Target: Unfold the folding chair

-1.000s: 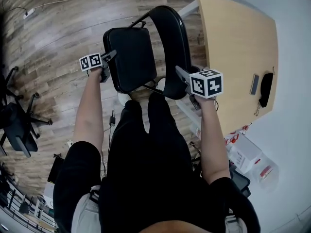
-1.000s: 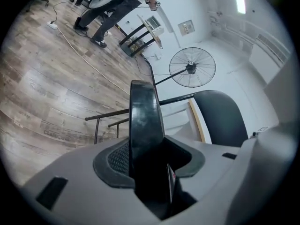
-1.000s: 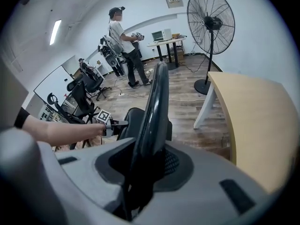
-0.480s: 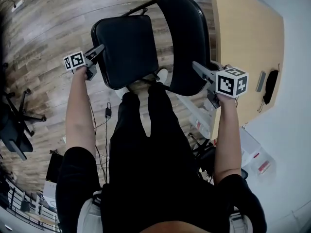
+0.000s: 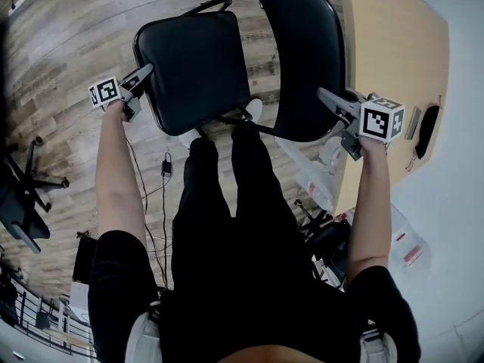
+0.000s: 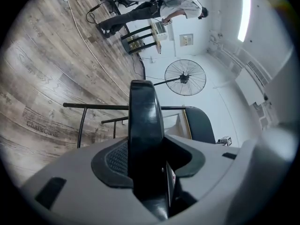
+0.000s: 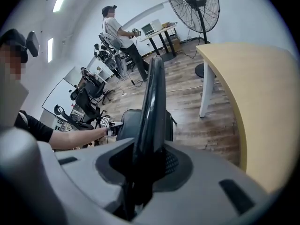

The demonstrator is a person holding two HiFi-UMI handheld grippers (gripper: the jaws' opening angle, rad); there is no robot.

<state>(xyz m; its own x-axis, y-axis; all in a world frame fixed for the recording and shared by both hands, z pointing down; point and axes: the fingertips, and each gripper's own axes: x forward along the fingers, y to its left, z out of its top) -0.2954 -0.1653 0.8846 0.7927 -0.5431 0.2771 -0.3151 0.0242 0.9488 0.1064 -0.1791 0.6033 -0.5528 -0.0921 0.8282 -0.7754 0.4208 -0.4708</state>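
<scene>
count: 1 folding chair, 2 hand-held grippers, 1 desk | chair: over wood floor, just left of desk | left hand-held gripper: clamped on seat edge | right hand-held gripper: clamped on backrest edge nearest desk | gripper views only: 1 fan

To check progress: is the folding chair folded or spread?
Spread, at least partly: its seat angles away from its backrest. Fully locked open, cannot tell.

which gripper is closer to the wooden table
Right. The right gripper, on the backrest, is beside the table; the left gripper holds the seat, farther away.
</scene>
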